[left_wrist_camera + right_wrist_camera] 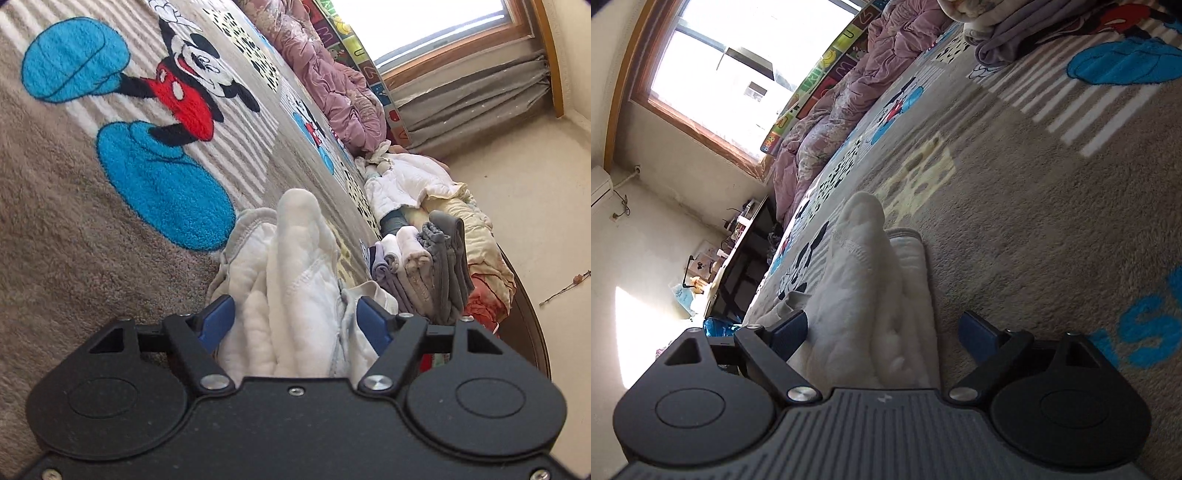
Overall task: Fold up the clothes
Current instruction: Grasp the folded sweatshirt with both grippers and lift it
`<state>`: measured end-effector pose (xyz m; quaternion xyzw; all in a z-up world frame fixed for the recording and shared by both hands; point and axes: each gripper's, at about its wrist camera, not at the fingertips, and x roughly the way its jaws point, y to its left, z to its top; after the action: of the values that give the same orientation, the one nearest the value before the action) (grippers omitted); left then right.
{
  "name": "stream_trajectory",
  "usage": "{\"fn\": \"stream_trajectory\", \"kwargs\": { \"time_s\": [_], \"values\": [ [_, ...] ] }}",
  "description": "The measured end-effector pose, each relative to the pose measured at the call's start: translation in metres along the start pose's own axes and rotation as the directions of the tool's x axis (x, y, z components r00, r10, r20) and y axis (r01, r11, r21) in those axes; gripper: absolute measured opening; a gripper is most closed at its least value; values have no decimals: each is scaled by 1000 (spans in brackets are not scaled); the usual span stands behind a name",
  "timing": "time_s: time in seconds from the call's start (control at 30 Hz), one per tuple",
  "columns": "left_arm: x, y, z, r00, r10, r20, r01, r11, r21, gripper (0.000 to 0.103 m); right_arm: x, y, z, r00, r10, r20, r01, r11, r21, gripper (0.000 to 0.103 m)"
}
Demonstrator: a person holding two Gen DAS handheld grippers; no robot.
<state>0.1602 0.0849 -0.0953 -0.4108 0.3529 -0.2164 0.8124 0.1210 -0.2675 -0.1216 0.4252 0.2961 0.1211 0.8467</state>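
A white quilted garment [295,258], bunched into a long roll with a grey-edged layer beneath, lies on the grey plush cartoon-mouse blanket [74,240] that covers the bed. My left gripper [295,321] straddles its near end; the blue pads stand wide with the cloth filling the gap, not visibly squeezed. In the right wrist view the same garment [864,277] runs away from my right gripper [886,332], which is open. One pad rests against the cloth, and the other pad [975,332] stands apart over the bare blanket [1034,221].
A stack of folded grey, white and lilac clothes [424,266] stands beside the garment, with a loose pile of unfolded laundry [424,177] behind it. A pink quilt [332,74] lines the window side. A lilac-grey heap [1015,33] lies far off; a dark desk [746,258] stands beyond the bed.
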Motion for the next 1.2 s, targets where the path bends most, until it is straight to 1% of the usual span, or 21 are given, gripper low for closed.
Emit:
{"fn": "stream_trajectory", "kwargs": {
  "time_s": [0.03, 0.1, 0.13, 0.2, 0.3, 0.4, 0.5, 0.53, 0.57, 0.6, 0.63, 0.67, 0.73, 0.77, 0.8, 0.9, 0.97, 1.0, 1.03, 1.1, 1.2],
  "values": [
    [1, 0, 0, 1000, -1, -1, 1, 1000, -6, 67, 4, 0, 0, 1000, 5, -3, -5, 1000, 5, 80],
    [1, 2, 0, 1000, 4, -1, -5, 1000, -17, 54, 10, -1, 1, 1000, 18, -7, -17, 1000, 20, 68],
    [0, 2, -1, 1000, -2, 3, 2, 1000, -23, 52, 13, -1, 1, 1000, 24, -10, -24, 999, 28, 67],
    [-3, 2, -3, 1000, -17, 13, 17, 999, -36, 38, 15, -2, 0, 999, 39, -3, -39, 998, 45, 60],
    [-33, -7, -4, 996, -49, 80, 53, 997, -48, 32, 10, -1, 3, 993, 116, 6, -116, 988, 104, 52],
    [-79, -19, -2, 984, -68, 162, 75, 996, -40, 32, 4, 21, 4, 970, 241, -20, -239, 967, 89, 50],
    [-117, -7, -12, 975, -28, 219, 56, 991, -123, 31, 10, 45, 1, 952, 290, -102, -282, 956, 82, 50],
    [-118, 1, -17, 977, 17, 211, 15, 989, -150, 31, 16, 48, -2, 962, 244, -120, -240, 970, 50, 52],
    [-113, 11, -22, 981, 79, 178, -50, 985, -165, 37, 22, 50, -5, 975, 178, -131, -179, 984, 7, 61],
    [-109, 20, -26, 980, 133, 148, -106, 978, -179, 51, 29, 51, -8, 984, 112, -139, -118, 992, -36, 66],
    [-110, 28, -27, 981, 136, 139, -106, 973, -206, 54, 34, 48, -12, 988, 47, -145, -55, 997, -51, 67],
    [-112, 34, -29, 982, 135, 133, -102, 968, -230, 58, 34, 41, -16, 989, 30, -144, -34, 999, -31, 67],
    [-123, 28, -26, 982, 108, 157, -77, 978, -194, 65, 20, 30, -25, 991, 76, -110, -74, 997, 25, 73],
    [-125, 28, -27, 983, 95, 155, -65, 979, -191, 75, 13, 27, -30, 992, 86, -95, -84, 996, 31, 77],
    [-126, 28, -27, 985, 82, 152, -53, 981, -189, 78, 6, 24, -34, 992, 96, -80, -93, 995, 36, 78],
    [-118, 34, -32, 992, 41, 116, -15, 976, -216, 79, 4, 18, -40, 989, 122, -86, -118, 992, 49, 79],
    [-111, 34, -34, 991, 53, 127, -27, 979, -203, 77, 10, 19, -40, 988, 124, -97, -121, 992, 44, 78],
    [-108, 35, -34, 989, 59, 132, -32, 980, -196, 70, 14, 19, -40, 986, 124, -107, -119, 991, 52, 71],
    [-104, 35, -35, 988, 65, 138, -38, 981, -190, 66, 19, 19, -40, 985, 124, -117, -117, 991, 63, 68],
    [-97, 36, -36, 986, 74, 149, -47, 983, -180, 52, 26, 20, -39, 983, 128, -133, -118, 990, 84, 61],
    [-106, 42, -36, 984, 23, 177, 20, 972, -235, 44, 28, 26, -36, 978, 155, -142, -142, 985, 102, 57]
  ]
}}
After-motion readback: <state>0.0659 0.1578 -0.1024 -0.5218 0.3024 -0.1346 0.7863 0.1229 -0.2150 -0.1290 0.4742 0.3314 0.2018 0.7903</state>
